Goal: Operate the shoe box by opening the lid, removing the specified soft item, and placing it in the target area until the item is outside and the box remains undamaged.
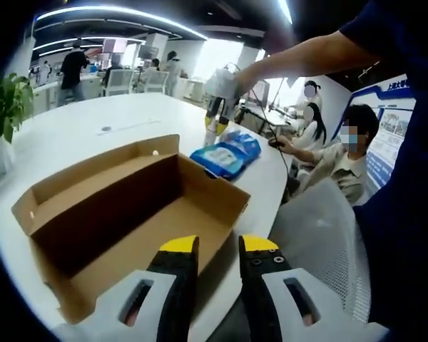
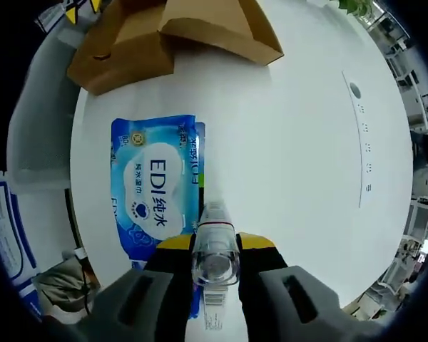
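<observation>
At the bottom of the left gripper view, the left gripper [image 1: 219, 246] is seen with jaws slightly spread over the open, empty shoe box [image 1: 128, 214]. Beyond it, right of centre, the blue wipes pack [image 1: 226, 153] lies on the white table [image 1: 71, 132]. In the right gripper view, the right gripper [image 2: 214, 242] is clamped on a clear bottle [image 2: 215, 246], low in the frame beside the pack.

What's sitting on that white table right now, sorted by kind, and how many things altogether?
Open brown cardboard shoe box: 1
Blue plastic packs of wet wipes: 2, stacked
Clear plastic bottle, held in the right gripper above the packs: 1
Total: 4
</observation>
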Demonstrator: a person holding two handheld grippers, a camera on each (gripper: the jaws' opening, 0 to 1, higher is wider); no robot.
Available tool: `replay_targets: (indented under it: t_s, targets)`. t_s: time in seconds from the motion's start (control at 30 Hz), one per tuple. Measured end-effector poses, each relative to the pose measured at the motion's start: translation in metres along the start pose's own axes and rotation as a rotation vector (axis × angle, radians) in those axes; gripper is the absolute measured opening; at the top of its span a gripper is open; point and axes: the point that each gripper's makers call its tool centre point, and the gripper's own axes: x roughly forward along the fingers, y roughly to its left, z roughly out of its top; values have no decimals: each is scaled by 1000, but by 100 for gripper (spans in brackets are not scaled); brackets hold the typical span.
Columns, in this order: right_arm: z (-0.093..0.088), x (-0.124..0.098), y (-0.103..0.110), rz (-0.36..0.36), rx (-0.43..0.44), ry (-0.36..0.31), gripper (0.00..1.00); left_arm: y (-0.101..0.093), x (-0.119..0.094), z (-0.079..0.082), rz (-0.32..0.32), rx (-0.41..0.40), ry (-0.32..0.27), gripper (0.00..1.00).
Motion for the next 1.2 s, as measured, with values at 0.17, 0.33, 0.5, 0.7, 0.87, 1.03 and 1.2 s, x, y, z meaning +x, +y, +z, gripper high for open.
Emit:
replay_targets:
  t_s: [0.17, 0.33, 0.5, 0.7, 0.87, 1.03, 1.2]
  targets:
    - [-2, 0, 2, 15, 9, 7, 21, 0, 0, 1, -1, 1, -1, 20]
    - [-1, -1, 0, 4, 18, -6, 27, 0, 0, -1, 2, -2, 5, 20]
    - [0, -6, 0, 3, 25, -17, 27, 0, 0, -1, 1, 0, 3, 20]
    - [9, -23, 1, -13, 41, -67, 27, -1, 0, 2, -1, 2, -6, 20]
    - [12, -41, 3, -48, 55, -90, 27, -3, 1, 8, -3, 9, -25, 21]
    - [20, -63, 7, -92, 65, -135, 26, -5, -3, 12, 1, 12, -42, 21]
    - [24, -80, 17, -121, 65, -151, 25, -7, -10, 11, 11, 22, -53, 21]
